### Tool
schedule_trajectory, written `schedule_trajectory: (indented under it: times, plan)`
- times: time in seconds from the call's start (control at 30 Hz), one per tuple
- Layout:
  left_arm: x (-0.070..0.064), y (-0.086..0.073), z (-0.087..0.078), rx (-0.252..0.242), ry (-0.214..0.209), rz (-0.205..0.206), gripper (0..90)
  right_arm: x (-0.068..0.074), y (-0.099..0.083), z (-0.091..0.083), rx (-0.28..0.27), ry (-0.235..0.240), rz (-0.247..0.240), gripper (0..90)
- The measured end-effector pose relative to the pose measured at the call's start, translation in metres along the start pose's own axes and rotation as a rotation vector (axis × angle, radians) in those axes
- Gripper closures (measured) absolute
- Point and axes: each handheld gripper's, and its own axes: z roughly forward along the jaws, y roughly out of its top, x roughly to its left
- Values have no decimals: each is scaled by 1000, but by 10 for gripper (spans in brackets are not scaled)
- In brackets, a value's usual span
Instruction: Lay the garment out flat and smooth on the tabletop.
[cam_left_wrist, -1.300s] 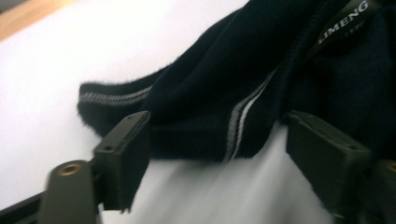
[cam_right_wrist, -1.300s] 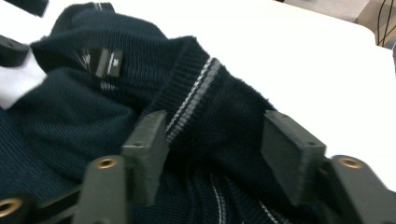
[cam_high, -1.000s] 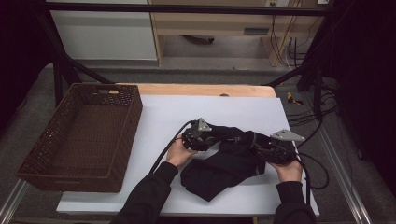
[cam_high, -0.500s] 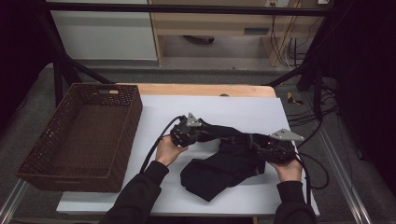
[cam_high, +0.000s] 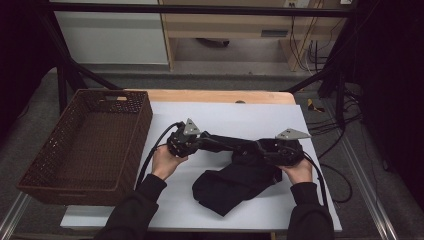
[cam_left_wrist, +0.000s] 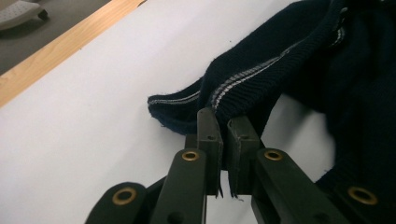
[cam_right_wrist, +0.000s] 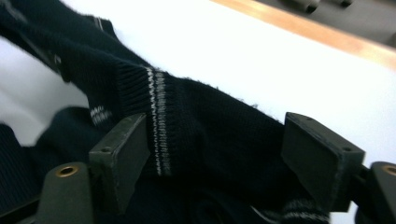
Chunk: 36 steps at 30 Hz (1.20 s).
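A dark navy knit garment (cam_high: 230, 182) with thin white stripes lies bunched on the white table sheet (cam_high: 235, 117). One ribbed band of it is pulled out in a taut strip between my two grippers. My left gripper (cam_high: 201, 140) is shut on the band's edge; in the left gripper view the jaws (cam_left_wrist: 223, 122) pinch the striped rib (cam_left_wrist: 261, 79) just above the sheet. My right gripper (cam_high: 258, 148) holds its jaws wide apart. In the right gripper view the striped cuff (cam_right_wrist: 201, 107) lies between the open fingers (cam_right_wrist: 122, 154), loose.
A brown wicker basket (cam_high: 143, 120) stands on the left side of the table, with nothing in it. A wooden table edge (cam_high: 215, 96) runs along the far side. Cables trail from both grippers, and more cables lie on the floor at the right.
My left gripper has moved left and slightly away from me with the garment's edge in it, drawing the band out into a strip. The right gripper has hardly moved.
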Motion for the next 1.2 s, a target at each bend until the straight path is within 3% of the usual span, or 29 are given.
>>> schedule_trajectory:
  times: [0.1,0.2,0.23,0.27,0.33,0.4,0.53,0.7,0.83,0.97,1.1,1.13,1.2]
  plan:
    - [-1,-3,1,-7,-5,-20,844,0,0,6,3,27,33,276]
    - [-2,-7,3,-11,-15,-38,844,7,-3,15,31,69,8,458]
    - [-3,-9,4,-11,-16,-39,844,7,-3,15,31,69,8,458]
    - [-3,-11,4,-7,-14,-47,844,10,-3,17,54,104,12,646]
    - [-1,-11,2,-7,-8,-61,845,10,-2,18,72,108,9,785]
    - [3,-10,-1,-15,-7,-78,846,9,1,16,81,120,22,834]
    - [12,0,-15,-33,22,-103,848,6,11,8,4,110,49,845]
    - [30,22,-41,-88,84,-142,848,7,39,3,-105,69,67,845]
    - [42,35,-47,-94,139,-163,847,10,60,15,-128,48,78,843]
    - [58,43,-38,-111,148,-237,843,8,78,35,-150,3,107,842]
    - [72,49,-18,-120,182,-270,820,2,90,56,-167,-104,111,802]
    - [75,49,-12,-128,205,-270,768,-1,91,61,-166,-141,111,712]
    - [78,46,-2,-97,236,-314,601,-5,89,73,-124,-243,116,512]
